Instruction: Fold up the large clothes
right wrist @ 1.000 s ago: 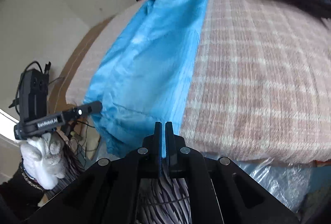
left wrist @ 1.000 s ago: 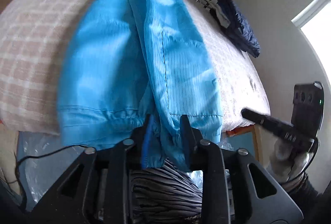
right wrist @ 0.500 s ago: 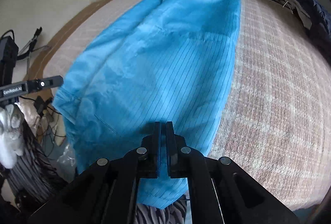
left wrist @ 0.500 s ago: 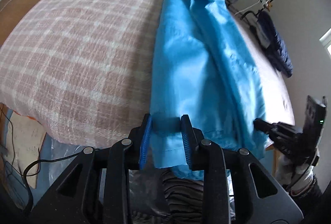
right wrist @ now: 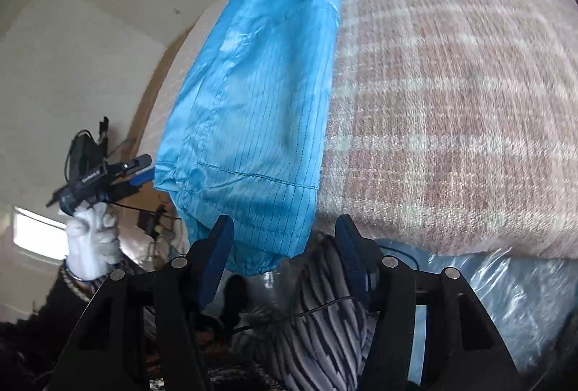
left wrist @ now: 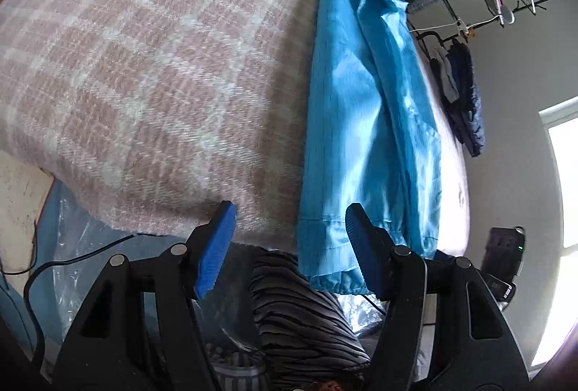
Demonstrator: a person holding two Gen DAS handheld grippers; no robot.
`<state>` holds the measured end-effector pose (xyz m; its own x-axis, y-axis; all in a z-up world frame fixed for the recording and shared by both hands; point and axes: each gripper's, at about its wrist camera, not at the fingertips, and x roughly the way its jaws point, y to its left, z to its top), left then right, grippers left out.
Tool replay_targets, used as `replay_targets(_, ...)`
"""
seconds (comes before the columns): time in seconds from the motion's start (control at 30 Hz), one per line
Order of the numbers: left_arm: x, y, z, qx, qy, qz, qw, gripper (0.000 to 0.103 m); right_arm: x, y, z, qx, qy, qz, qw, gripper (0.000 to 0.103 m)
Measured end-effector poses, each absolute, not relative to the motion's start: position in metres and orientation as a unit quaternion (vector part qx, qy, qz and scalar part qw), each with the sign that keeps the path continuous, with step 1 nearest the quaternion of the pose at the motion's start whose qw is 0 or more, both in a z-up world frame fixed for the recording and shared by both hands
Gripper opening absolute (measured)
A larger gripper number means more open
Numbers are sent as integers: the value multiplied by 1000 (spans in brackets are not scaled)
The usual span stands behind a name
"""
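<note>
Blue garment point(left wrist: 365, 138): thin cloth, showing a satin sheen and a fine dark pinstripe grid – smooth, lightly creased.
Blanket point(left wrist: 151, 73): looking like coarse woven wool, matt and fuzzy, in a pink and white check.
Left gripper point(left wrist: 289, 246): matt black plastic arms carrying ribbed blue pads point(left wrist: 216, 246), with shiny metal rivets.
Plastic sheet point(right wrist: 505, 286): clear film, glinting and crinkled.
Glove point(right wrist: 92, 243): white knit cloth, matt.
Striped fabric point(right wrist: 318, 329): soft-looking cloth – matt.
</note>
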<state>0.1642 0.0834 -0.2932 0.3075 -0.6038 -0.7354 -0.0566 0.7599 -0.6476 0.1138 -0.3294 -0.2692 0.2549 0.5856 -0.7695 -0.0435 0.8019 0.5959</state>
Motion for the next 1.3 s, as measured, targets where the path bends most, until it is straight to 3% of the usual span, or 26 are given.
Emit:
replay_targets(0.1, 165, 74, -295, -300, 570, -207, 736, 64, 118, -337, -281, 283, 588, 226, 723, 57)
replay_targets(0.37, 173, 53, -293, -275, 596, -245, 713, 63, 145, -321, -296, 286, 603, 252, 701, 52)
replay_targets(0.5, 173, 46, -290, -244, 598, -259, 718, 62, 149, -315, -307, 283, 612, 264, 690, 37)
replay_targets(0.57, 175, 46, -290, -241, 602, -260, 716, 32, 153, -312, -313, 299, 612, 273, 680, 19)
replay_targets(0.6, 177, 46, -293, -243, 609, -261, 708, 9, 154, -311, -316, 305, 612, 278, 675, 13)
replay_targets(0.63, 179, 47, -294, -251, 611, -264, 703, 8, 153, -314, -315, 309, 611, 284, 672, 7)
replay_targets(0.7, 178, 47, -292, -252, 606, -267, 705, 5, 151, -321, -308, 309, 602, 292, 675, 5)
replay_targets(0.97, 186, 52, -269, -344, 567, -305, 683, 2, 145, -356, -282, 368, 556, 309, 678, 3)
replay_targets(1.3, 239, 45, -224, -368, 518, -322, 702, 2, 186, -380, -228, 394, 488, 319, 711, 3)
